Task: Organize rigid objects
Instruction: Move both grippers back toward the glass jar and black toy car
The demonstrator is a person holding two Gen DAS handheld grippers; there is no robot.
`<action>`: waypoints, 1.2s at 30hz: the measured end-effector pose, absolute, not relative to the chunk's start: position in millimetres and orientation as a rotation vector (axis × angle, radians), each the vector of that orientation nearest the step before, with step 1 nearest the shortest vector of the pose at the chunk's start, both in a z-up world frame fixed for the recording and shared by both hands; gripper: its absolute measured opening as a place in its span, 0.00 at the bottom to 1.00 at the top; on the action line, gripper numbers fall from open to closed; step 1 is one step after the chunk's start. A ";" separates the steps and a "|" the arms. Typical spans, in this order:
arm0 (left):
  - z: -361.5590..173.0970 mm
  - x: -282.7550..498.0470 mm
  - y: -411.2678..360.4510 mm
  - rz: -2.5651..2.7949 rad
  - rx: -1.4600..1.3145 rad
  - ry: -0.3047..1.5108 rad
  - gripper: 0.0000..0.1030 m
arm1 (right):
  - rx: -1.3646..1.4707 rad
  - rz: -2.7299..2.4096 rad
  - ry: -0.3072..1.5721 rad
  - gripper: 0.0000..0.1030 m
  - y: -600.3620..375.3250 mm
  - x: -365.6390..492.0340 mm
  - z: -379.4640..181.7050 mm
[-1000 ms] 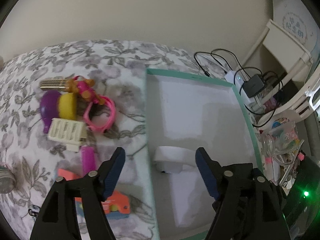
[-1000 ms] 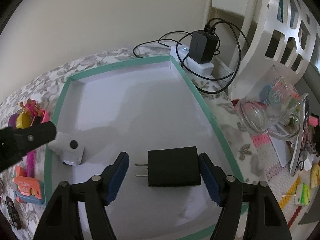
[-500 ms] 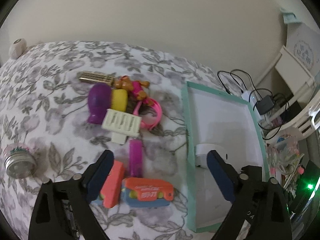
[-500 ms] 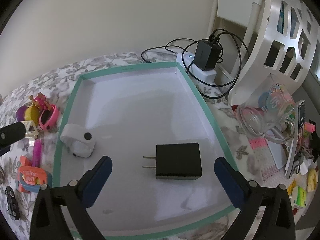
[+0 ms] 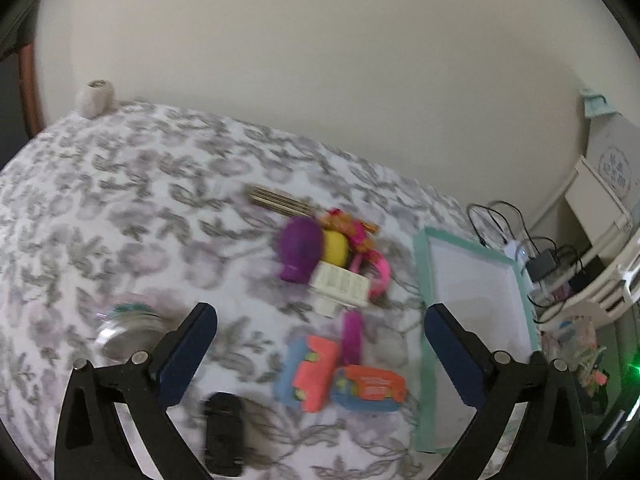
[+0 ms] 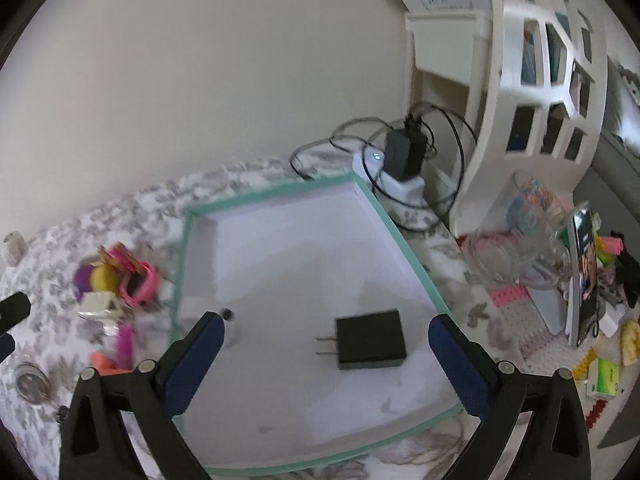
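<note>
A green-rimmed white tray (image 6: 276,192) holds a black charger plug (image 6: 370,338) and a small white device (image 6: 196,306), blurred at its left wall. My right gripper (image 6: 325,322) hangs open above the plug, touching nothing. Left of the tray (image 5: 424,280) lies a toy heap: a purple piece (image 5: 300,252), a yellow one (image 5: 334,246), a pink ring (image 5: 380,276), a white block (image 5: 340,286), a magenta stick (image 5: 352,334) and orange-blue toys (image 5: 316,376). My left gripper (image 5: 320,312) hovers over this heap, jaws opening, nothing between them.
On the flowered cloth near the left gripper sit a glass jar (image 5: 128,328) and a black object (image 5: 224,428). A gold comb (image 5: 276,200) lies behind the heap. Right of the tray: a power strip with cables (image 6: 404,156), a white shelf (image 6: 540,80), a glass mug (image 6: 528,240).
The left gripper swung left from over the tray to over the toy heap, its jaws widening. The right gripper opened wide around the black plug and rose above it.
</note>
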State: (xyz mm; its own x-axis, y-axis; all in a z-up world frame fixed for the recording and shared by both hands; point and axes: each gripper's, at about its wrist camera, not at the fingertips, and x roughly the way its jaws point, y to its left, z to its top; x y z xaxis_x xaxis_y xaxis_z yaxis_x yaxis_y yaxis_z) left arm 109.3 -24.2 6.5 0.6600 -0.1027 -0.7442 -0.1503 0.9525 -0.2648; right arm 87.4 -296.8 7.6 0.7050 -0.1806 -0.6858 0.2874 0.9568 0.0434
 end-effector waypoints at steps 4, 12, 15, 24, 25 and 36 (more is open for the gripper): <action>15.7 100.9 1.8 0.084 -0.327 0.858 1.00 | 0.149 -0.199 0.695 1.00 -279.6 85.5 28.4; 29.0 89.6 40.5 0.157 -0.322 0.836 1.00 | 0.121 -0.146 0.617 1.00 -241.8 76.8 53.2; 29.8 88.2 53.8 0.166 -0.349 0.839 1.00 | 0.142 -0.090 0.634 1.00 -231.3 78.6 55.9; 32.7 84.3 98.2 0.197 -0.411 0.842 1.00 | 0.114 0.043 0.736 1.00 -176.5 95.0 60.0; 30.3 84.6 102.4 0.210 -0.404 0.866 1.00 | 0.098 0.052 0.760 1.00 -167.7 98.1 57.2; -26.2 92.5 137.5 0.267 -0.541 1.080 1.00 | 0.072 0.145 1.026 1.00 -120.5 109.6 -9.2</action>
State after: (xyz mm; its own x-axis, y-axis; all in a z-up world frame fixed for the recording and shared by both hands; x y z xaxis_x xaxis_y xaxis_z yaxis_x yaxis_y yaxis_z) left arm 92.5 137.5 -26.2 0.4558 -0.0530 -0.8885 -0.4610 0.8399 -0.2866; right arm 109.6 -120.5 -9.2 0.5098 0.1542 -0.8464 -0.0870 0.9880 0.1276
